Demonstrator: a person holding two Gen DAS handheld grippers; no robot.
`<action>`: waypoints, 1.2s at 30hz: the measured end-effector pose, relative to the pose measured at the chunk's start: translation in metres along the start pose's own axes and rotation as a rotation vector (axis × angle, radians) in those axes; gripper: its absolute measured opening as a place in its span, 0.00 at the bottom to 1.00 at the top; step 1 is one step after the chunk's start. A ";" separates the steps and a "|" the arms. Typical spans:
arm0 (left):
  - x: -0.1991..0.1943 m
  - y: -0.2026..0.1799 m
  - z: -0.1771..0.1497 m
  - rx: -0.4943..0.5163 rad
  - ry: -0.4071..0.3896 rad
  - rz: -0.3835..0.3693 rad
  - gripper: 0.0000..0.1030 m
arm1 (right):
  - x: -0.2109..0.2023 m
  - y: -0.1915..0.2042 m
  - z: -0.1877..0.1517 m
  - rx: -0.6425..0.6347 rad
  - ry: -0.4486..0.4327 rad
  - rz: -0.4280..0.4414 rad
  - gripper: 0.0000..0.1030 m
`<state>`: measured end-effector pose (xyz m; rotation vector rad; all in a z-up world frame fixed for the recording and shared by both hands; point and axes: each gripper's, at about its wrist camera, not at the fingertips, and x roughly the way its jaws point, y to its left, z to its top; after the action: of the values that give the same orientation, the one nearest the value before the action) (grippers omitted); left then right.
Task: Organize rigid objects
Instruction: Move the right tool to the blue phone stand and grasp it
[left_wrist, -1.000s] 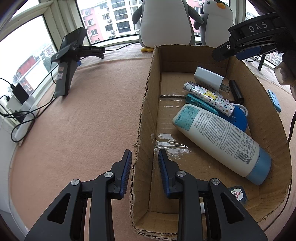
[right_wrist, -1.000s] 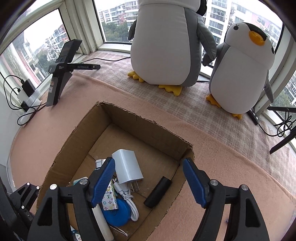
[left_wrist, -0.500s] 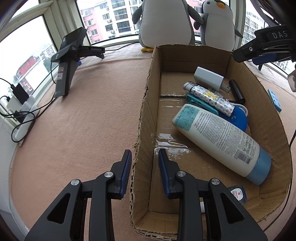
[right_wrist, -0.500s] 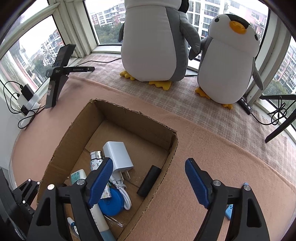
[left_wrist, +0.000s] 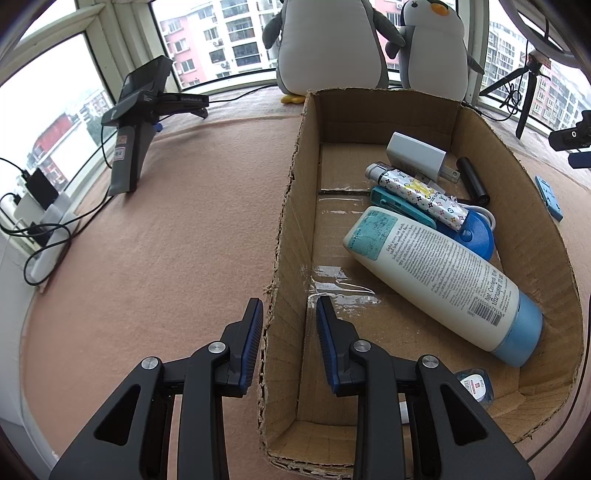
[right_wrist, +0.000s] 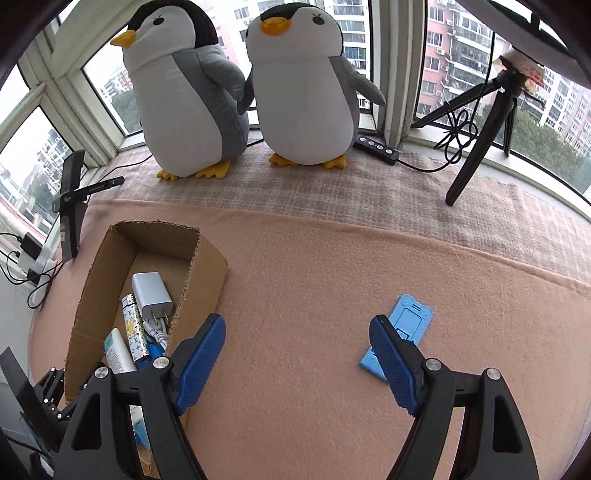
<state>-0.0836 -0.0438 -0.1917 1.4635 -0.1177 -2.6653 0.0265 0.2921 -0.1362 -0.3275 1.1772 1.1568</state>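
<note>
My left gripper is shut on the left wall of the cardboard box, one pad outside and one inside. In the box lie a white lotion bottle, a white charger, a patterned tube, a black cylinder and a blue round reel. My right gripper hangs open over the pink blanket, right of the box, with nothing between its fingers. A flat light-blue plastic piece lies on the blanket just beyond the right fingertip, partly hidden by it.
Two plush penguins stand on the window ledge behind the blanket. A black tripod and a power strip are at the back right. A black stand and cables sit at the left.
My right gripper has swung right, from above the box's far end to above the blanket, and rolled; the light-blue piece has come into its view. The left gripper has stayed put.
</note>
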 end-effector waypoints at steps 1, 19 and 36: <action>0.000 -0.001 0.000 0.000 0.000 0.000 0.26 | -0.001 -0.010 -0.002 0.023 0.002 -0.013 0.75; 0.001 -0.001 0.000 -0.003 0.001 0.000 0.26 | 0.040 -0.089 -0.009 0.297 0.116 -0.020 0.74; 0.001 -0.001 0.000 -0.003 0.001 0.000 0.26 | 0.066 -0.071 0.000 0.226 0.199 -0.111 0.63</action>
<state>-0.0845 -0.0433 -0.1923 1.4644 -0.1141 -2.6635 0.0813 0.2969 -0.2164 -0.3357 1.4326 0.8993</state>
